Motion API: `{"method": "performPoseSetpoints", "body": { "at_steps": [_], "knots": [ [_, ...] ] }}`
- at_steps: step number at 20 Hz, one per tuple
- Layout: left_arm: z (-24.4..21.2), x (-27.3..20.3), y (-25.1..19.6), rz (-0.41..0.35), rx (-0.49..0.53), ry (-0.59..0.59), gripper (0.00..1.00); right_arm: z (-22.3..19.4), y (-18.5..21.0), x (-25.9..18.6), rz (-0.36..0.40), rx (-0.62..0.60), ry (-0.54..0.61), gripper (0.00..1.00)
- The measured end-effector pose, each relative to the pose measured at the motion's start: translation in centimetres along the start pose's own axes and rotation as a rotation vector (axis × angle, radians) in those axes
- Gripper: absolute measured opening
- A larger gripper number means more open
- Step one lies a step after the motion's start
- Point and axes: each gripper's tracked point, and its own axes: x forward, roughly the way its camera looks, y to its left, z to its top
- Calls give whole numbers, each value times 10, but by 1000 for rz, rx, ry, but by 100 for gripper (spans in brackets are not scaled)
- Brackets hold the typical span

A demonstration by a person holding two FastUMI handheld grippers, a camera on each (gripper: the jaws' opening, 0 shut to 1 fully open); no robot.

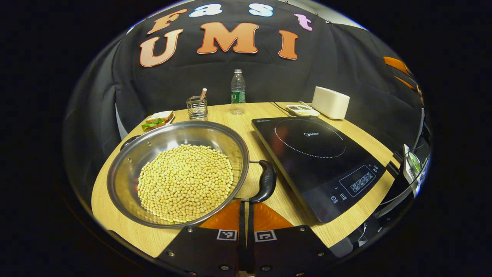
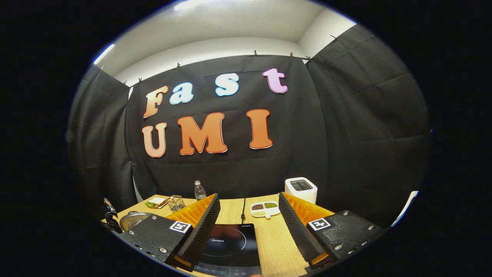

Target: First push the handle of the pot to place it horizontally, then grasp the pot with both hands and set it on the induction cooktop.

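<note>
A steel pot [image 1: 127, 169] holding several soybeans [image 1: 184, 181] sits on the wooden table, left of the black induction cooktop [image 1: 319, 154]. Its black right handle [image 1: 266, 181] sticks out sideways from the rim toward the cooktop; the far handle [image 1: 128, 142] shows at the back left. My left gripper [image 1: 246, 206] is shut with nothing between its pads, its tip just below the lower end of the right handle. My right gripper [image 2: 248, 196] is open and raised over the cooktop [image 2: 230, 242], empty. The pot [image 2: 132, 220] peeks out at the left behind its finger.
At the table's back stand a water bottle [image 1: 238, 92], a wire rack [image 1: 196, 107], a sandwich on a plate [image 1: 157, 120], a white toaster [image 1: 330, 102] and a small white device [image 1: 303, 110]. A divided dish of beans [image 2: 265, 209] lies behind the cooktop. The table edge runs close on the right.
</note>
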Motion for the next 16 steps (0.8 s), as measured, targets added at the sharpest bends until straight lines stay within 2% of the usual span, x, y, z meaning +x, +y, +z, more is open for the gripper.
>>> {"method": "performPoseSetpoints", "body": {
  "at_steps": [6,16],
  "knots": [
    [13,24,-14,-30,-30,-1,2,-6,-16,8,-21,6,11,95],
    [35,59,-27,-32,-63,-4,2,-18,-33,17,-53,14,39,95]
  ]
}}
